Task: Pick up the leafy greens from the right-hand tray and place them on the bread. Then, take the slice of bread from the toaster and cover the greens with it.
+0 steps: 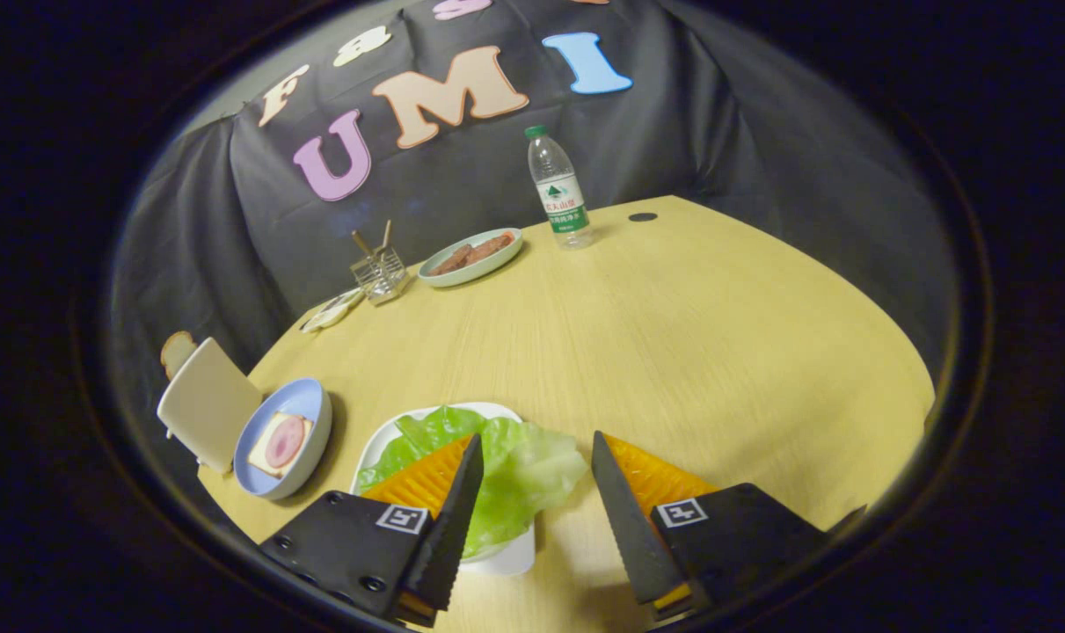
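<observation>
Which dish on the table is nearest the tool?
The white tray of leafy greens, lying under the open tool; the blue bowl and green plate sit farther off.

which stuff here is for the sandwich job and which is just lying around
For the job: green leafy lettuce on white tray, partly between the open claw fingers; ham-topped bread in blue bowl; white toaster.
Lying about: clear water bottle, green plate of meat, wire rack.

My one camera rides on the claw (536, 453) and looks forward along its two spread-apart fingers, tilted down over the counter (673, 352) from above its near edge. The white tray (506, 556) sits close beneath; the water bottle (560, 189) and the booth wall lie far across.
</observation>
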Available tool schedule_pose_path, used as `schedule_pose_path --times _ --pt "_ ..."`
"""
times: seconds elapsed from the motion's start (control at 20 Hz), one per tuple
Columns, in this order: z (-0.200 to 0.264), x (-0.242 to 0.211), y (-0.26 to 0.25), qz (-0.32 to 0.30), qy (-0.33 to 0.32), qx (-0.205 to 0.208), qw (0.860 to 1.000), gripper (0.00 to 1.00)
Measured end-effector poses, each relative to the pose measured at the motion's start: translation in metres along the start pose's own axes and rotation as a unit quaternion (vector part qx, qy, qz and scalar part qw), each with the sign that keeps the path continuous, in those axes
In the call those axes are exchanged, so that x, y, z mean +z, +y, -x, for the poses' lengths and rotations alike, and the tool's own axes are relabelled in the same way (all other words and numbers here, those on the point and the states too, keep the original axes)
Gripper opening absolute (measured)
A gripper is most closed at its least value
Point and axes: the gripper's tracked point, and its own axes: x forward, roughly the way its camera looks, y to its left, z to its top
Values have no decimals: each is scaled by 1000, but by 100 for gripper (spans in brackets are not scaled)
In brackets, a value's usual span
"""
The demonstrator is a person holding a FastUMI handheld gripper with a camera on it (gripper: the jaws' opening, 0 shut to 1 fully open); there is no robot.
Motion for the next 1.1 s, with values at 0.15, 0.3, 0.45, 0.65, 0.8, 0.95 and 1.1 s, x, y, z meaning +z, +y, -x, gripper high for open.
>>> schedule_pose_path --times 0.15,0.3,0.45,0.65,0.8,0.95,1.1 --pt "-1 1 3 2 1 0 1000 55" --pt "0 1 3 17 -1 -8 1000 50" --pt "2 -1 4 40 -2 -18 999 51" --pt "4 1 4 58 -6 -31 998 46" --pt "7 3 1 68 -10 -43 997 33" --pt "9 12 12 64 -32 -29 997 20" --pt "12 14 11 86 -42 -34 995 7"
